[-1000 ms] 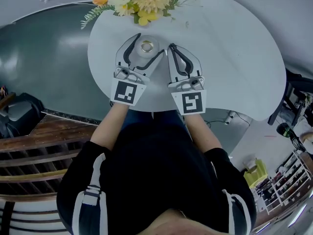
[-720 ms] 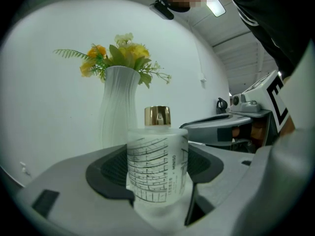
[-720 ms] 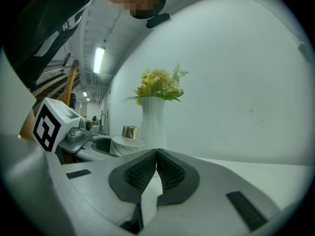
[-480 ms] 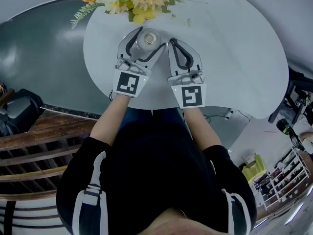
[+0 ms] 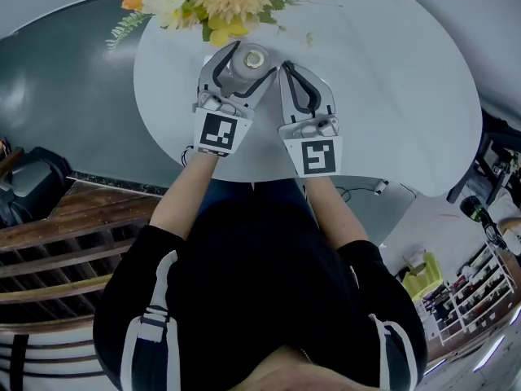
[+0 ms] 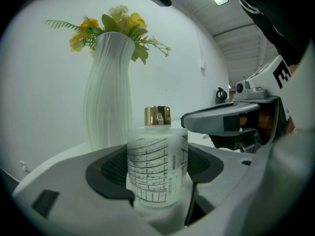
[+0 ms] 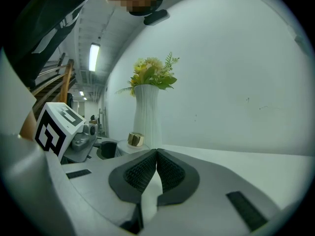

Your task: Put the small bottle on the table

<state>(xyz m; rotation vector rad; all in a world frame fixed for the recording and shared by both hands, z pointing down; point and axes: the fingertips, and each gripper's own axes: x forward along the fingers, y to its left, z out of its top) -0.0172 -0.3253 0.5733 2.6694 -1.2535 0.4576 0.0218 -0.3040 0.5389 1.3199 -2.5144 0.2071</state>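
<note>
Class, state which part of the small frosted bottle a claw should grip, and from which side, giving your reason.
Grip the small bottle on its frosted cylindrical body, below the narrow gold cap, coming in level from the person's side, since the white vase stands behind. The upright round wall gives both pads opposite faces; the left claw holds it so.

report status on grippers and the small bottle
Left gripper shut on small bottle, upright, over the table, not yet released. Right gripper shut, empty, alongside. Vase of flowers close beyond the bottle.
</note>
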